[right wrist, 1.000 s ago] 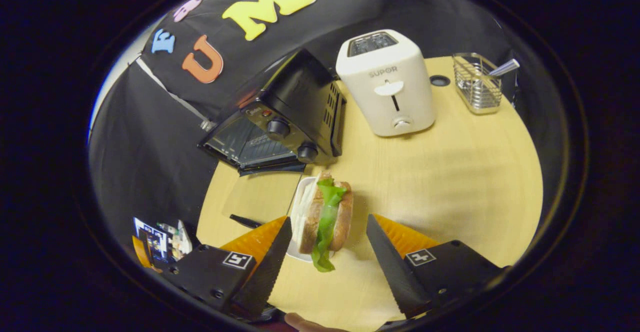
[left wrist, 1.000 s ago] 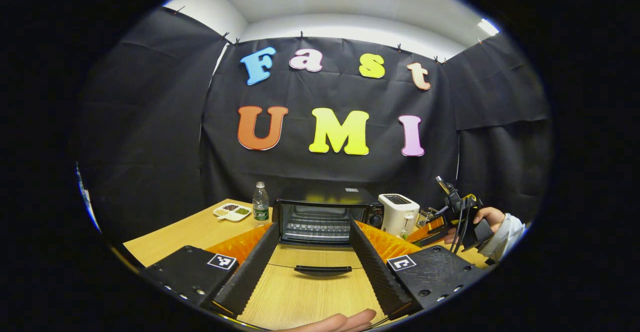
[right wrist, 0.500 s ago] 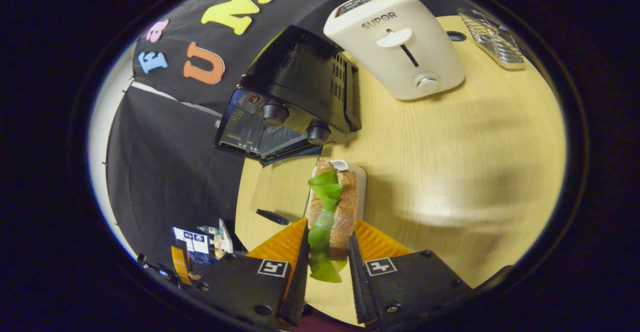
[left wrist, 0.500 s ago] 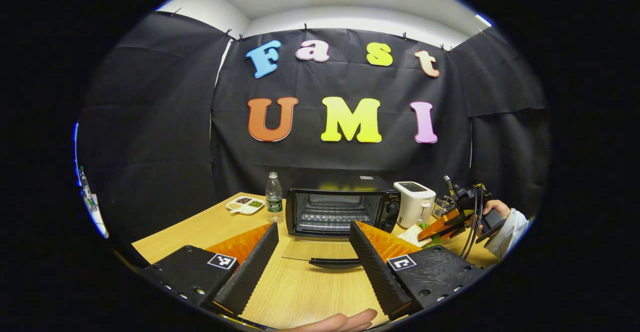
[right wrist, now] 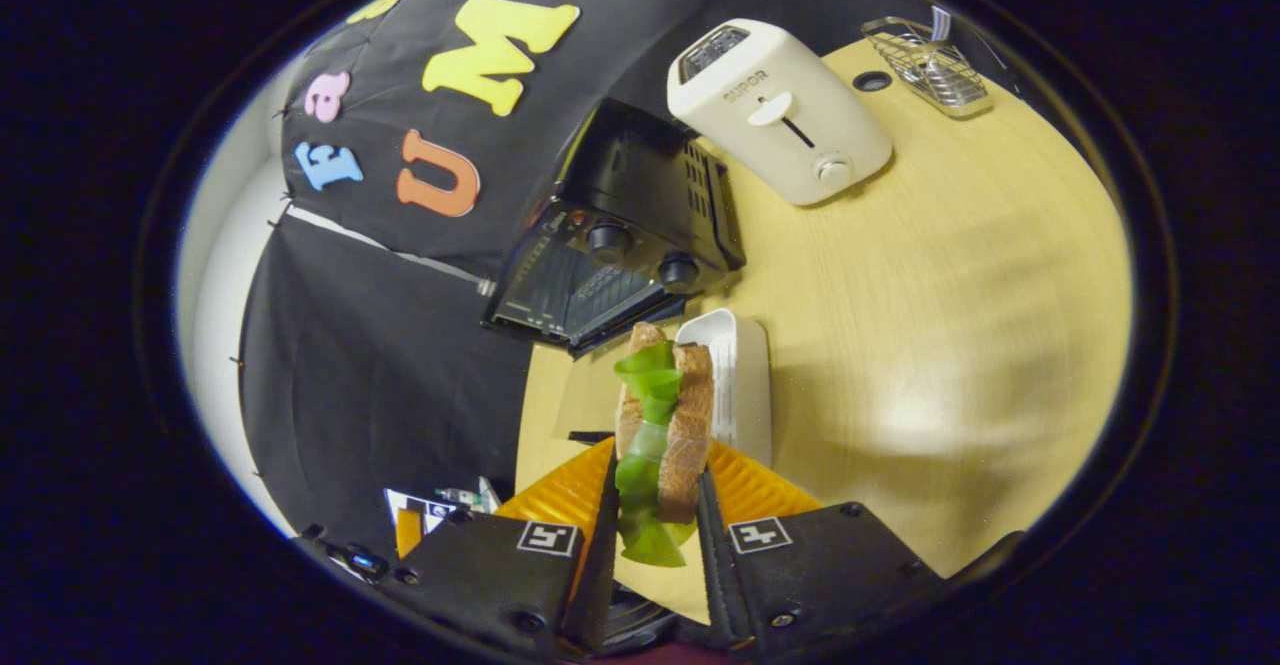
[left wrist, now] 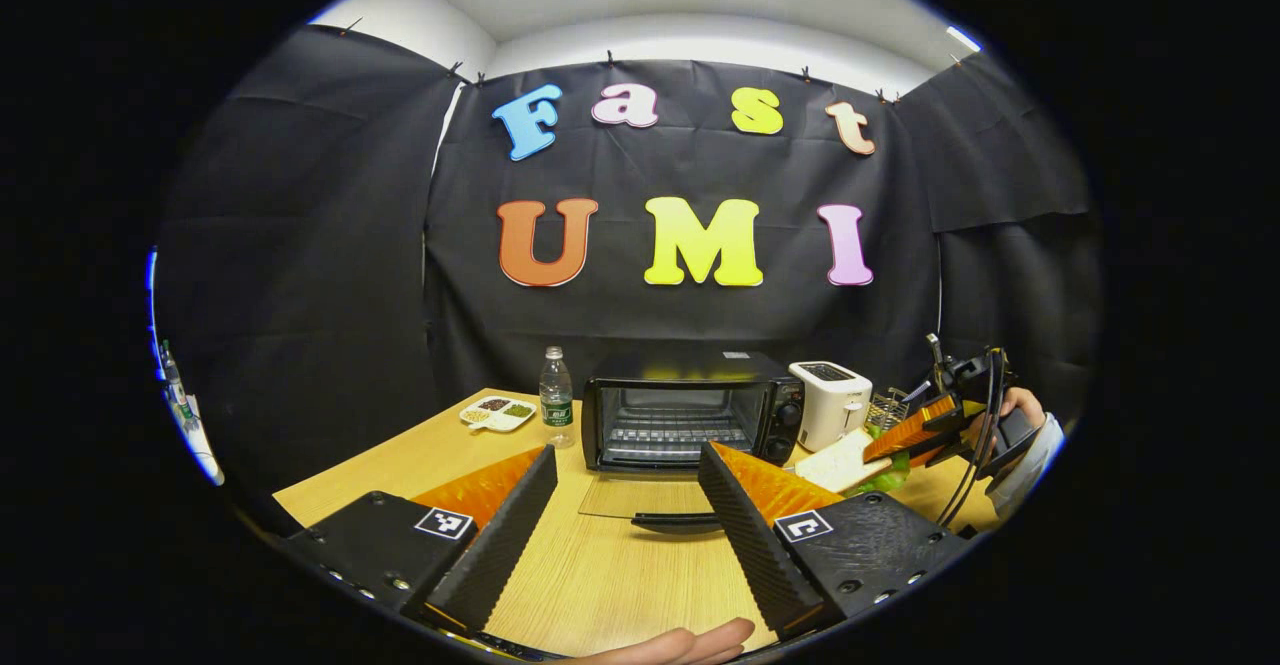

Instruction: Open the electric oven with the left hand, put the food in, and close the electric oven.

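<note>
Right fingers (right wrist: 600,505) clamp sandwich (right wrist: 665,425); left fingers (left wrist: 520,515) spread, empty.

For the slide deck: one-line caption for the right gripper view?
Right gripper shut on a lettuce sandwich, lifted above its white tray, with the oven door open.

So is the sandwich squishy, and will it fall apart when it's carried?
Probably squishy: the sandwich is soft-looking bread, pinched between the right gripper fingers, so a hard squeeze may dent it. The lettuce hangs out limp below the bread, so it looks floppy and might slip loose. It's likely light, held up off the plate.
</note>
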`<state>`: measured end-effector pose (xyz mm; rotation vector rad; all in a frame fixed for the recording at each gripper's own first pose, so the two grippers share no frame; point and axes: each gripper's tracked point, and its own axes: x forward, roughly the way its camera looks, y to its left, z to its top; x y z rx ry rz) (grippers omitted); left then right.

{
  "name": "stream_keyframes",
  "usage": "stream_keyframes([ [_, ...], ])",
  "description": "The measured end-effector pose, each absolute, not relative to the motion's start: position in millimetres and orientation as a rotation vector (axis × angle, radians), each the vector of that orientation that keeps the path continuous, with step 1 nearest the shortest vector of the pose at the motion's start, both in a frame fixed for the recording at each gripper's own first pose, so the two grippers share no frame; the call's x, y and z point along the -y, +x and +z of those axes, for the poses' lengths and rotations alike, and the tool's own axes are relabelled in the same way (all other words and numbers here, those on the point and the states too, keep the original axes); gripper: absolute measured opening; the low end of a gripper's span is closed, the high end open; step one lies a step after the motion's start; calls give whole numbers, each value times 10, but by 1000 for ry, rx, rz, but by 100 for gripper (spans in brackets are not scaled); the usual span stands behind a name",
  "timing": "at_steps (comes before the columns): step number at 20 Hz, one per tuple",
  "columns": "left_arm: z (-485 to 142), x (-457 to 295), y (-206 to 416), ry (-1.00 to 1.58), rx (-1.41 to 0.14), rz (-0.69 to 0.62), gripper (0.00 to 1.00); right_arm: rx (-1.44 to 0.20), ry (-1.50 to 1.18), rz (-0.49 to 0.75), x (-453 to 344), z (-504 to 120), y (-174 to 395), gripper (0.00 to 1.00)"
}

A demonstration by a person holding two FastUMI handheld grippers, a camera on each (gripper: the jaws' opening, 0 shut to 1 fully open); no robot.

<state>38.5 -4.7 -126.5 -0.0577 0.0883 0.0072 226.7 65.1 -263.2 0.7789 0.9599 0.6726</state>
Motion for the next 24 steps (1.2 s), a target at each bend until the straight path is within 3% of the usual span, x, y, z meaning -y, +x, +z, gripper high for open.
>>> stream_keyframes([
  [8,-1225,-47,235,-44,-53,-35,94,-618,1100,551,-1390,-2318,2502,41],
  [12,-1339,-216,145,-60,-61,-31,94,-554,1205,463,-1867,-2364,2682,41],
  [18,-1416,-599,39,-120,-89,-5,94,-385,1253,306,-2302,-2475,3332,41],
  [24,-1535,-786,-31,-152,-111,-24,94,-280,1299,249,-2703,-2429,4055,41],
])
